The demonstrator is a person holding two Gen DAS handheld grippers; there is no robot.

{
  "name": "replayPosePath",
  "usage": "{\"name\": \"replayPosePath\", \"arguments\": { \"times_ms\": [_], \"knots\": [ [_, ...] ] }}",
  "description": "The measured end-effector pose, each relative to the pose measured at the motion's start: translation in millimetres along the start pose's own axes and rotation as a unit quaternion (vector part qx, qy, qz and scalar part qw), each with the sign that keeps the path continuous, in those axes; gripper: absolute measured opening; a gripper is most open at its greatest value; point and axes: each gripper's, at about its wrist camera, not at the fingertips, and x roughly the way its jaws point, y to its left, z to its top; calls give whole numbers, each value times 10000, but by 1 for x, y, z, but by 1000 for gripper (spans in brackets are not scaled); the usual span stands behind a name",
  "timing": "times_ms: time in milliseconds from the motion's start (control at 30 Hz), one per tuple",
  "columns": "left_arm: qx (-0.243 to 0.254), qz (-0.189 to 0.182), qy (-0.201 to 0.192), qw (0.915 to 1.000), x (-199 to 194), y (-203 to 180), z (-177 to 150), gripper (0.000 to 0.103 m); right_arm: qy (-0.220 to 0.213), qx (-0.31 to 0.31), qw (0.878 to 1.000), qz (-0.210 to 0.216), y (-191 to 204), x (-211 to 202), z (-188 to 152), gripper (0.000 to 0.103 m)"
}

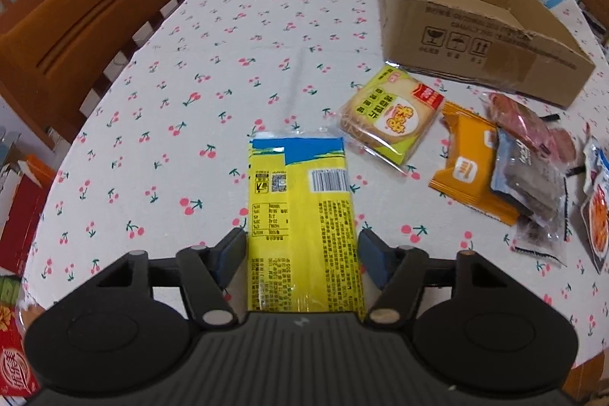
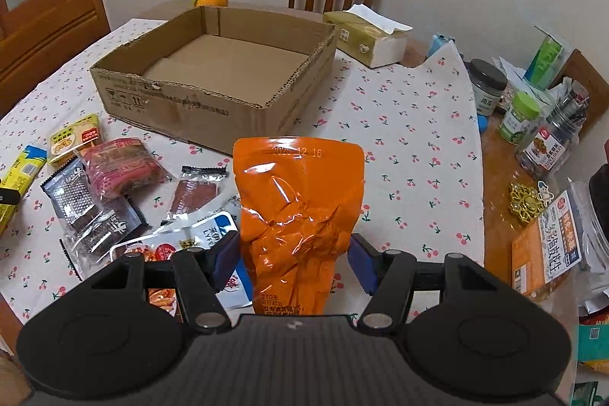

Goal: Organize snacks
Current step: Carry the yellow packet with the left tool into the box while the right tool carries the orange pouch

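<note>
The left gripper (image 1: 302,250) stands over the yellow packet (image 1: 300,215), which lies flat on the desk (image 1: 190,63); its jaws are parted, with slight gaps beside the packet's edges; the right gripper (image 2: 291,259) holds the orange pouch (image 2: 297,215) upright, jaws pressed on its sides, near the cardboard box (image 2: 182,109); loose snacks (image 2: 114,185) lie scattered to the left.

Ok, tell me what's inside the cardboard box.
The cardboard box holds no snacks as seen from the right wrist: only its bare floor, with a loose cardboard sheet lying flat. Anything under that sheet, or behind the near wall, is hidden.
</note>
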Motion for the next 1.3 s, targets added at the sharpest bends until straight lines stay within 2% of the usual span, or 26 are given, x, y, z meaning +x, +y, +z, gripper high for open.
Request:
{"name": "replayPosePath", "arguments": {
  "times_ms": [133,367,467,933,1100,1300],
  "knots": [
    [-82,22,-2,10000,2,-2,-2,68,-61,-17,10000,-3,2,-5,3,67],
    [-154,-299,-37,9994,0,5,-3,53,-118,17,9999,73,5,-10,11,67],
    [-150,-340,-8,9993,-3,7,-3,52,-143,148,9994,263,5,-14,16,67],
    [-185,-431,-249,9986,-47,23,2,51,-270,48,9985,478,20,-26,40,67],
    [-140,-512,-371,9979,-62,22,14,51,-277,-2,9980,571,26,-23,47,67],
    [155,-754,-639,9950,-78,8,47,51,-265,2,9976,647,32,-18,66,67]
  ]
}}
